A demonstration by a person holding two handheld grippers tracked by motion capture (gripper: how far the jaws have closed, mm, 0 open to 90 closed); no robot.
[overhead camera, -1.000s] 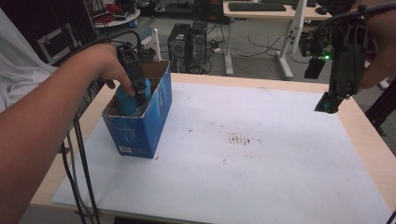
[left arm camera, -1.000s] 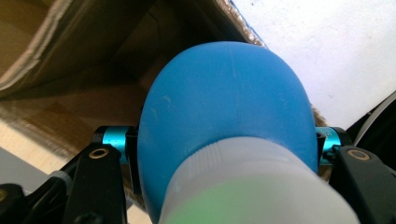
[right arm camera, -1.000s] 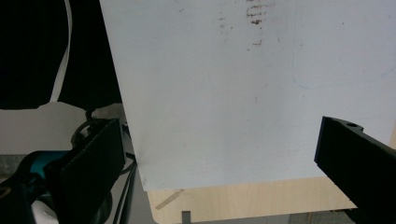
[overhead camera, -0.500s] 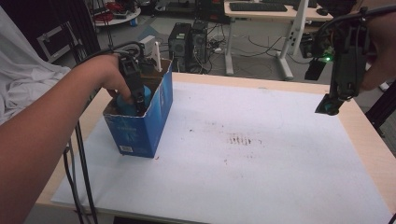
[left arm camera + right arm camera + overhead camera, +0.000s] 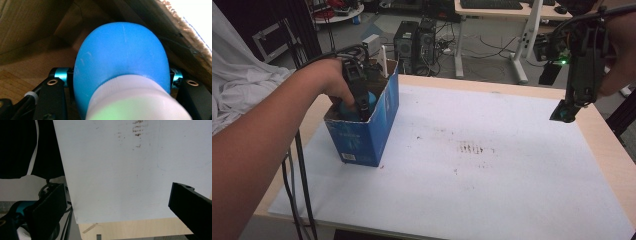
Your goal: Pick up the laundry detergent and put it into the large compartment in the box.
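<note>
Clenching a blue bottle [image 5: 120,60] inside the blue box [image 5: 362,135], the left tongs [image 5: 361,102] contrast with the released right tongs [image 5: 117,207].

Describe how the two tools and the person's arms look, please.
Both tools are black. The left tool has teal metal fittings beside its jaws and black cables trailing from it. The right tool carries a small green light higher up. A white sleeve covers the left upper arm.

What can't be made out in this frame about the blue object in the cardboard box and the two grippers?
- Blue rounded plastic object with a white ribbed collar: its near end is blurred and cut off by the bottom edge in the left gripper view.
- Same object, high view: the hand and left gripper cover most of it.
- Blue open-topped cardboard box: its walls hide its floor, high view.
- Right gripper: fingers are cut off by the frame edges, right gripper view.
</note>
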